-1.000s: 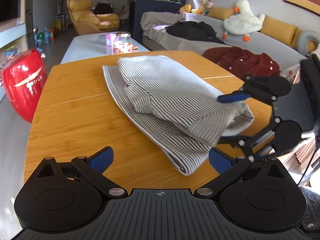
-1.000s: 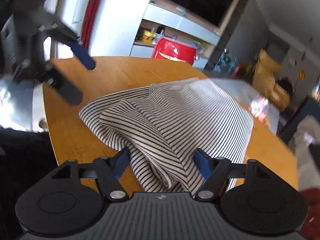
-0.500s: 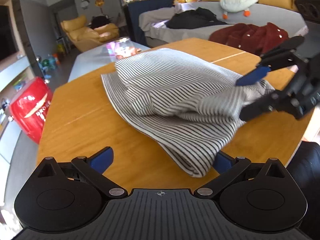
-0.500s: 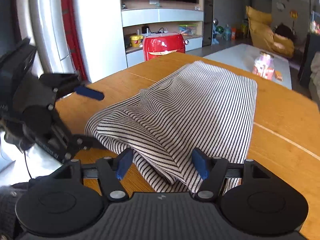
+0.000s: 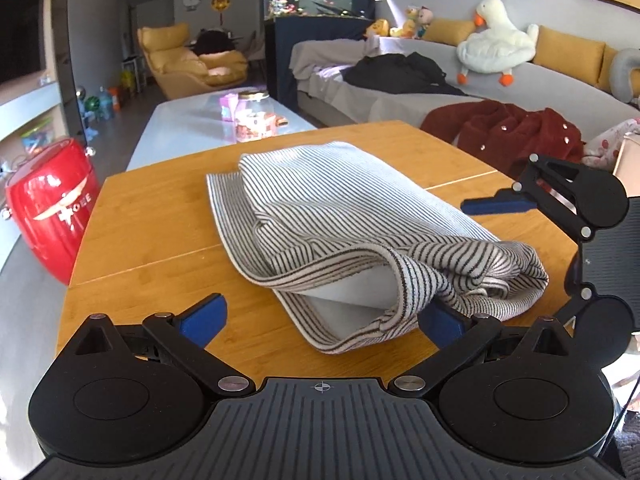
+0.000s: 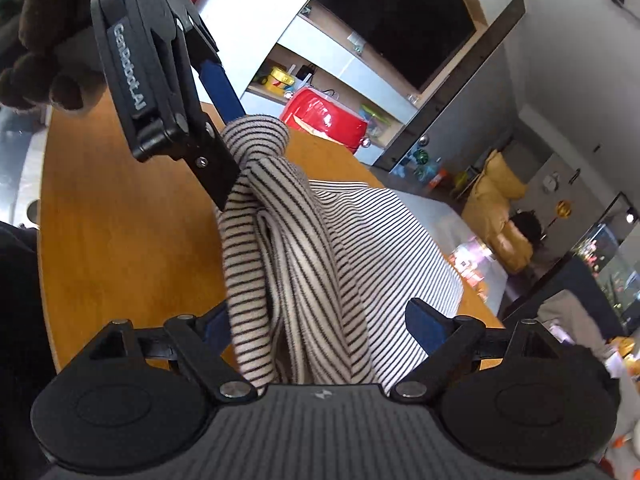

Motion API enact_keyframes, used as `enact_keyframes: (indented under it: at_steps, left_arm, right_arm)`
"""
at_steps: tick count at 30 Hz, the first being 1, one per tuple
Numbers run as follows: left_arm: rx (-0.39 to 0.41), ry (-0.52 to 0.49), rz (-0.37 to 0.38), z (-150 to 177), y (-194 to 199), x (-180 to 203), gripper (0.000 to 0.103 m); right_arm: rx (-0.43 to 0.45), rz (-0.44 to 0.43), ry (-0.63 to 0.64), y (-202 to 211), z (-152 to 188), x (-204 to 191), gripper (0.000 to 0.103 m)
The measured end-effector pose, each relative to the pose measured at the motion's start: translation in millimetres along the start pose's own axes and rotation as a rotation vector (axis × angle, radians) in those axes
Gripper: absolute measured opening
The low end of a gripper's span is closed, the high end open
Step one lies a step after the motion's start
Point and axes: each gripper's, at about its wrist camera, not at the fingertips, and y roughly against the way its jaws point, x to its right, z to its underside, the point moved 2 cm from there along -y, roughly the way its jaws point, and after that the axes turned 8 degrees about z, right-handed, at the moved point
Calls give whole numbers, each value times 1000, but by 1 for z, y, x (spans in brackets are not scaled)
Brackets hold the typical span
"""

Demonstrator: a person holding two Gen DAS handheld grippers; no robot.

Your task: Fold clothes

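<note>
A black-and-white striped garment (image 5: 344,208) lies loosely folded on the wooden table (image 5: 152,216). Its near corner is raised and shows a pale inner side. My left gripper (image 5: 320,316) is open at that corner, and the hem rests over its right finger (image 5: 440,320). In the right wrist view a gloved hand (image 6: 44,52) holds the left gripper (image 6: 236,148), and the cloth loops over its lower finger. My right gripper (image 6: 322,326) is open with bunched striped garment (image 6: 304,248) standing between its fingers. From the left wrist view the right gripper (image 5: 500,248) straddles the right-hand fold.
A red appliance (image 5: 52,212) stands beyond the table's left edge. A white coffee table with a jar (image 5: 252,116) is behind. A grey sofa (image 5: 400,96) with a dark-red coat (image 5: 508,132), black clothes and a plush goose is at the right.
The garment's near corner has risen off the table onto my left gripper's finger. My right gripper has pushed further onto the fold, so the cloth now bunches upright between its fingers.
</note>
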Motion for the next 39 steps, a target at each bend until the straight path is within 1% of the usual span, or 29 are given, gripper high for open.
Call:
enact_keyframes:
  at_steps: [1, 2, 3, 7, 8, 9, 11, 14, 16, 20, 24, 26, 28, 31, 34, 37, 39]
  left_arm:
    - [0, 1, 1, 0, 0, -1, 103]
    - [0, 3, 2, 0, 0, -1, 103]
    - [0, 4, 3, 0, 0, -2, 103]
    - [-5, -3, 12, 2, 2, 1, 103]
    - [-2, -6, 20, 2, 4, 1, 103]
    - [6, -8, 36, 3, 9, 2, 103]
    - [33, 0, 76, 1, 22, 1, 103]
    - [98, 48, 150, -4, 43, -10, 103]
    - [125, 54, 165, -11, 48, -17, 103]
    - [108, 16, 180, -23, 31, -25, 103]
    - [18, -14, 200, -22, -7, -28, 103]
    - [-10, -18, 192, -19, -21, -32, 103]
    - [-32, -5, 205, -15, -29, -38, 103]
    - [-68, -45, 219, -5, -37, -37, 103]
    - [-84, -42, 231, 2, -38, -42, 103]
    - [-71, 1, 221, 3, -31, -57, 103]
    - [-42, 48, 228, 0, -21, -68, 103]
  right_arm:
    - [-1, 7, 11, -1, 0, -1, 70]
    - [-2, 14, 23, -3, -1, -1, 52]
    - [-4, 21, 34, -4, -1, -2, 41]
    - [-9, 48, 79, -10, -2, -5, 34]
    - [-13, 48, 83, -10, -3, -5, 32]
    - [-24, 29, 71, -7, -4, -2, 30]
    - [-46, -7, 46, -1, -7, 3, 29]
    - [-72, -70, 35, 18, -9, 7, 28]
    - [-83, -110, 45, 33, -10, 5, 28]
    - [-80, -178, 92, 68, -20, 3, 27]
    - [-79, -217, 129, 105, -44, 19, 26]
    - [-75, -214, 142, 122, -62, 33, 26]
    - [-61, -196, 162, 133, -83, 49, 26]
    - [-32, -212, 156, 126, -104, 73, 26]
    - [-25, -290, 130, 94, -108, 89, 26]
    - [-32, -384, 55, 50, -99, 97, 27]
    - [-73, -396, 7, 13, -84, 99, 28]
